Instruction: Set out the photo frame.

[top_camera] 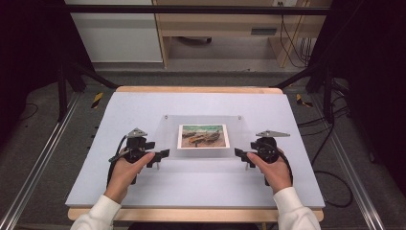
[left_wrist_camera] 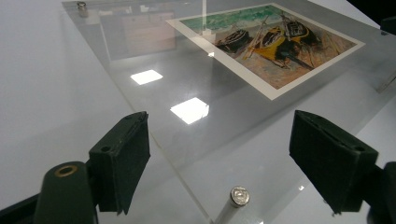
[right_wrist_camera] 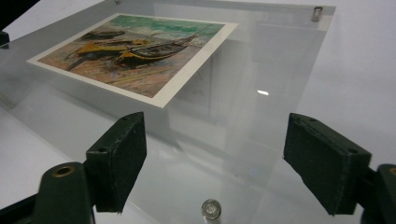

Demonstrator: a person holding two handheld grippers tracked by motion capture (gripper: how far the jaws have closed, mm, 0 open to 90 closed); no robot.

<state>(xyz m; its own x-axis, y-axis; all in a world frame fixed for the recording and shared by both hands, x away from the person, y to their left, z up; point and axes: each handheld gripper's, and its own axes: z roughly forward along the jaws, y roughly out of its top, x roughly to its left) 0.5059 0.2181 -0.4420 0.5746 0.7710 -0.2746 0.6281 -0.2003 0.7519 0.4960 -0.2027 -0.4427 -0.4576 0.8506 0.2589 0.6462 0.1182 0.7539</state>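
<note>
1. A clear plastic sheet (top_camera: 203, 136) lies flat over the pale table (top_camera: 143, 191), raised on short metal pegs at its corners, and spans the space between the two tongs.
2. A printed picture of boats (top_camera: 203, 136) sits under the sheet, about midway between the left tongs (top_camera: 163, 156) and the right tongs (top_camera: 239, 154).
3. The left tongs (left_wrist_camera: 233, 158) are released: the jaws stand wide apart, one to each side of the sheet's near corner, with nothing pressed between them.
4. A metal peg (left_wrist_camera: 238, 198) stands between the left jaws, close to their base, touching neither.
5. The right tongs (right_wrist_camera: 224, 158) are likewise released, jaws spread around the opposite near corner.
6. Another metal peg (right_wrist_camera: 211, 208) sits low between the right jaws, clear of both pads.
7. Each hand (top_camera: 125, 173) grips its tool just off the sheet's side edge.
</note>
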